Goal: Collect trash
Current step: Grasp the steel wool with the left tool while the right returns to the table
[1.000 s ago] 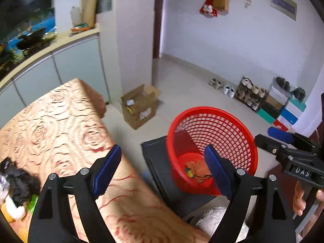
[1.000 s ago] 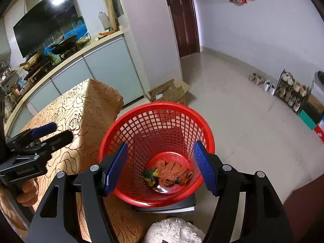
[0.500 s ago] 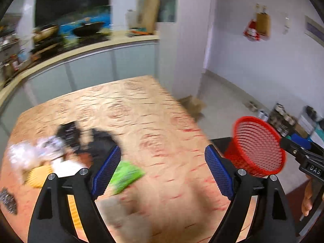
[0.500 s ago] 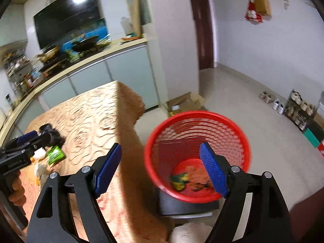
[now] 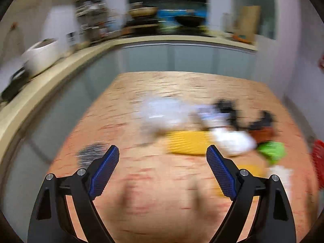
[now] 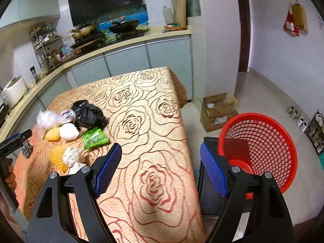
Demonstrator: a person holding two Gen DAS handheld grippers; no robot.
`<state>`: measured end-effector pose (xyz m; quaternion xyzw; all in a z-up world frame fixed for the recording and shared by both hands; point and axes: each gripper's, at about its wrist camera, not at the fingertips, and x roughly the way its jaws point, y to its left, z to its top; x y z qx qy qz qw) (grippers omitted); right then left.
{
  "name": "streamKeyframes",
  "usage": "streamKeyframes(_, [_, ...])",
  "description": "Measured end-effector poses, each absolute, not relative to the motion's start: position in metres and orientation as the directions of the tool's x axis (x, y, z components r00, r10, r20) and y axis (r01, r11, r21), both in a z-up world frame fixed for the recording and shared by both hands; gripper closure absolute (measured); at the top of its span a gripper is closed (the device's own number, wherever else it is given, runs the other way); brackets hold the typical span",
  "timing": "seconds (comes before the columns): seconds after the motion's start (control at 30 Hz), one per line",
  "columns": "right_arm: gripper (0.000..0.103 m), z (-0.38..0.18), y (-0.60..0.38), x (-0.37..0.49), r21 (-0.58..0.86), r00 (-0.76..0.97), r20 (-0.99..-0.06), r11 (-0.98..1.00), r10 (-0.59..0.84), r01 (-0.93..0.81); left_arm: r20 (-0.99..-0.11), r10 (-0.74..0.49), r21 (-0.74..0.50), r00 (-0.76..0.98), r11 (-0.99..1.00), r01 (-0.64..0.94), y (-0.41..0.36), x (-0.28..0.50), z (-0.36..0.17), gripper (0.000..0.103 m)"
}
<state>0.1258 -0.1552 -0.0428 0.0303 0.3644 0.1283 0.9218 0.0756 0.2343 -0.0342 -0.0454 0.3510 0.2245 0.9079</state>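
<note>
Right wrist view: I see my right gripper (image 6: 161, 162) spread and empty above the table (image 6: 141, 101), the red basket (image 6: 261, 147) at its right. The trash pile (image 6: 77, 125) lies far-left; my left gripper (image 5: 163, 162) is opening, nothing between its jaws.

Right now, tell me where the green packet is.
In the right wrist view the green packet lies on the tablecloth's left side, below the black bag.
</note>
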Motion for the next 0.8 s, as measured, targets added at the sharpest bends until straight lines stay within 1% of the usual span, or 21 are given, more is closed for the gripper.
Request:
streamKeyframes(0.13, [0.026, -0.048, -0.151, 0.127, 0.154, 0.688, -0.677, 0.965, 0.259, -0.212, -0.68, 0.457, 0.086, 0.574, 0.826, -0.557, 0.285, 0.06, -0.048, 0.018])
streamKeyframes(0.2, [0.026, -0.049, -0.15, 0.127, 0.153, 0.683, -0.684, 0.965, 0.259, -0.212, -0.686, 0.482, 0.099, 0.545, 0.804, -0.587, 0.302, 0.057, -0.055, 0.018])
streamKeyframes(0.27, [0.026, -0.05, -0.148, 0.126, 0.152, 0.679, -0.687, 0.965, 0.258, -0.213, -0.702, 0.472, 0.097, 0.533, 0.805, -0.586, 0.313, 0.058, -0.062, 0.018])
streamKeyframes(0.37, [0.026, -0.052, -0.146, 0.127, 0.148, 0.675, -0.692, 0.966, 0.255, -0.214, -0.734, 0.421, 0.057, 0.533, 0.82, -0.57, 0.327, 0.07, -0.07, 0.018])
streamKeyframes(0.47, [0.026, -0.053, -0.146, 0.128, 0.143, 0.674, -0.695, 0.967, 0.25, -0.211, -0.747, 0.387, 0.022, 0.541, 0.828, -0.561, 0.33, 0.076, -0.075, 0.019])
streamKeyframes(0.5, [0.026, -0.053, -0.145, 0.128, 0.142, 0.673, -0.696, 0.967, 0.248, -0.209, -0.748, 0.384, 0.023, 0.542, 0.831, -0.556, 0.329, 0.078, -0.076, 0.02])
streamKeyframes(0.53, [0.026, -0.054, -0.145, 0.128, 0.144, 0.672, -0.698, 0.968, 0.248, -0.208, -0.748, 0.386, 0.031, 0.54, 0.833, -0.552, 0.329, 0.08, -0.077, 0.026])
streamKeyframes(0.57, [0.026, -0.055, -0.145, 0.128, 0.145, 0.67, -0.7, 0.968, 0.248, -0.207, -0.749, 0.394, 0.045, 0.532, 0.832, -0.553, 0.327, 0.081, -0.078, 0.029])
streamKeyframes(0.63, [0.026, -0.057, -0.143, 0.129, 0.145, 0.663, -0.705, 0.967, 0.249, -0.209, -0.75, 0.406, 0.06, 0.521, 0.827, -0.559, 0.33, 0.086, -0.081, 0.04])
streamKeyframes(0.67, [0.026, -0.059, -0.14, 0.129, 0.149, 0.657, -0.709, 0.965, 0.256, -0.215, -0.75, 0.409, 0.061, 0.52, 0.825, -0.561, 0.331, 0.088, -0.081, 0.043])
streamKeyframes(0.73, [0.026, -0.062, -0.133, 0.129, 0.16, 0.644, -0.714, 0.96, 0.275, -0.232, -0.747, 0.414, 0.063, 0.52, 0.823, -0.564, 0.334, 0.091, -0.081, 0.054])
streamKeyframes(0.8, [0.026, -0.064, -0.123, 0.127, 0.17, 0.63, -0.717, 0.951, 0.298, -0.257, -0.746, 0.413, 0.065, 0.523, 0.826, -0.56, 0.336, 0.093, -0.08, 0.058])
